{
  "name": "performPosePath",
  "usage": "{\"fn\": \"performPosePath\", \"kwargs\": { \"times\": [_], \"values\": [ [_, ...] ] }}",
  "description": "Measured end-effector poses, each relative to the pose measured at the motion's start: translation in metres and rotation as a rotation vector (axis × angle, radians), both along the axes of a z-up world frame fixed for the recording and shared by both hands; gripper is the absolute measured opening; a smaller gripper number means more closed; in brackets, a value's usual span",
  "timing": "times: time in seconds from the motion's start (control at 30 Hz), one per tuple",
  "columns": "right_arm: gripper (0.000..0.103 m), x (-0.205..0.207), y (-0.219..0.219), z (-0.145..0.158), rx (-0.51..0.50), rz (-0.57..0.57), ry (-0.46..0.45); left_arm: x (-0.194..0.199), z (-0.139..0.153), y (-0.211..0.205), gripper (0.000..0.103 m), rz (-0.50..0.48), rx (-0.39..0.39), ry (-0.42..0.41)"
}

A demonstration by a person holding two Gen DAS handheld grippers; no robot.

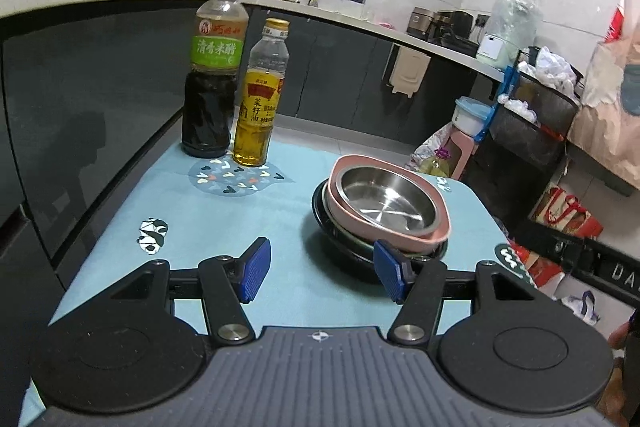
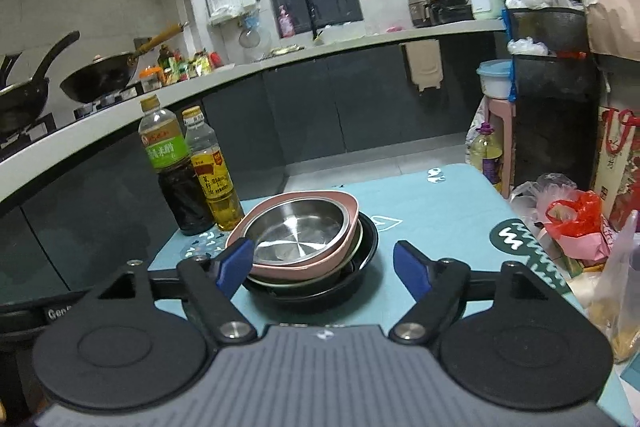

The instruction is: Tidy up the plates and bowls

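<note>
On the worktop (image 1: 224,223), covered with a pale blue mat, the dishes stand as one stack: a steel bowl (image 1: 386,197) nested in a pink bowl (image 1: 434,229), which sits on a greenish plate (image 2: 352,251) of which only the rim shows, all on a black plate (image 1: 332,223) at the bottom. The stack is at the right of the mat in the left wrist view. Two bottles, a dark vinegar bottle (image 1: 210,83) and an oil bottle (image 1: 258,107), stand together at the far left, well apart from the stack.

The left tool (image 1: 322,273) is wide open and holds nothing; its right pad shows in front of the near edge of the stack, but whether it touches I cannot tell. The right tool (image 2: 324,267) is also wide open and empty, with the near rim of the stack between its pads and no pad pressing on it.

Judging by this, the nesting seems largely done, and the step in hand is either release of the stack or an approach for a fresh grip. If the stack is to be moved, the next move calls for a grip low on the black plate's rim, since the bowls above sit loose and slightly off-centre and could slide if it tilts.
</note>
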State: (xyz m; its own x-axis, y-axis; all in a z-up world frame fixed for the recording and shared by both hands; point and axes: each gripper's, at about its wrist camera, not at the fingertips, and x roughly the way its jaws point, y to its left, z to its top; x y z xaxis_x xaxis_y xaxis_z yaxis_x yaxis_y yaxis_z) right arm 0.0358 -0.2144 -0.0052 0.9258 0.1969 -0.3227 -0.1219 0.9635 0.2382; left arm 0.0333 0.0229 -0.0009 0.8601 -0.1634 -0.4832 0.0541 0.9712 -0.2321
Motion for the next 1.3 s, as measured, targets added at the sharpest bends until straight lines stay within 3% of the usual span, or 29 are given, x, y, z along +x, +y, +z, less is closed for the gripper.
{"fn": "performPosePath", "kwargs": {
  "times": [0.13, 0.37, 1.3],
  "values": [
    [0.042, -0.025, 0.002, 0.000, -0.009, 0.001, -0.094, -0.017, 0.003, -0.002, 0.054, 0.002, 0.009, -0.015],
    [0.042, -0.033, 0.012, 0.001, -0.048, 0.055, -0.018, -0.035, 0.004, -0.006, 0.054, -0.001, 0.021, -0.008],
    [0.042, -0.061, 0.018, -0.001, -0.085, 0.025, -0.020, -0.059, 0.001, -0.011, 0.054, -0.013, 0.068, 0.032]
  ]
}}
